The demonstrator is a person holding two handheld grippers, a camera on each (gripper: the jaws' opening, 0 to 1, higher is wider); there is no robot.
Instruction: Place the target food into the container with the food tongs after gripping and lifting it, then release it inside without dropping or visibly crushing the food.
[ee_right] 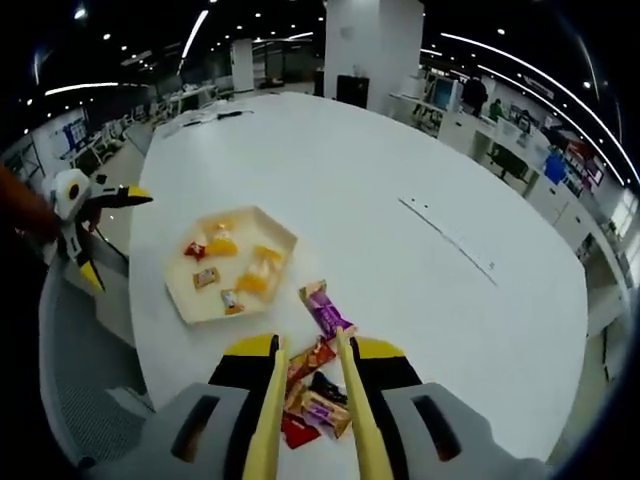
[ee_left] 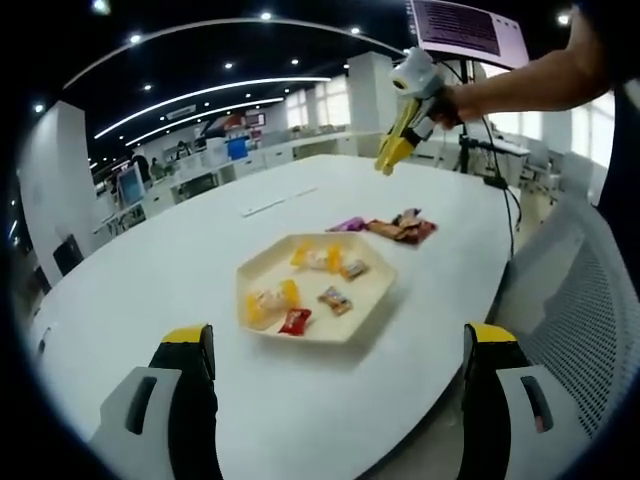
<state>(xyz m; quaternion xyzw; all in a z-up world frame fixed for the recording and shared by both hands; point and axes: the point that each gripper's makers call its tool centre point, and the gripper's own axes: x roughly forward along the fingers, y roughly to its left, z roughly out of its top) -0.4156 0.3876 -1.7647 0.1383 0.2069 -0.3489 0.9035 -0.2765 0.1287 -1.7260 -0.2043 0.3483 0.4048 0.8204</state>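
Observation:
A cream hexagonal tray [ee_left: 372, 298] holding several wrapped snacks sits mid-table. Beyond it lies a loose pile of wrapped snacks [ee_left: 398, 228]. My left gripper [ee_left: 340, 338] stands wide open near the table's edge, short of the tray, with nothing between its fingers. My right gripper [ee_left: 408, 125], in a person's hand, hangs above the pile, shut on yellow food tongs [ee_left: 390, 152]. In the right gripper view the tongs [ee_right: 268, 410] point down at the snack pile [ee_right: 312, 388], their arms apart either side of it, above it and gripping nothing. The tray [ee_right: 275, 235] lies to the left.
A purple wrapper [ee_right: 325, 310] lies at the pile's far end. The left gripper [ee_right: 112, 235] shows open at the left, beside a grey mesh chair [ee_left: 570, 300]. The large white round table [ee_right: 400, 160] stretches beyond. Desks and monitors ring the room.

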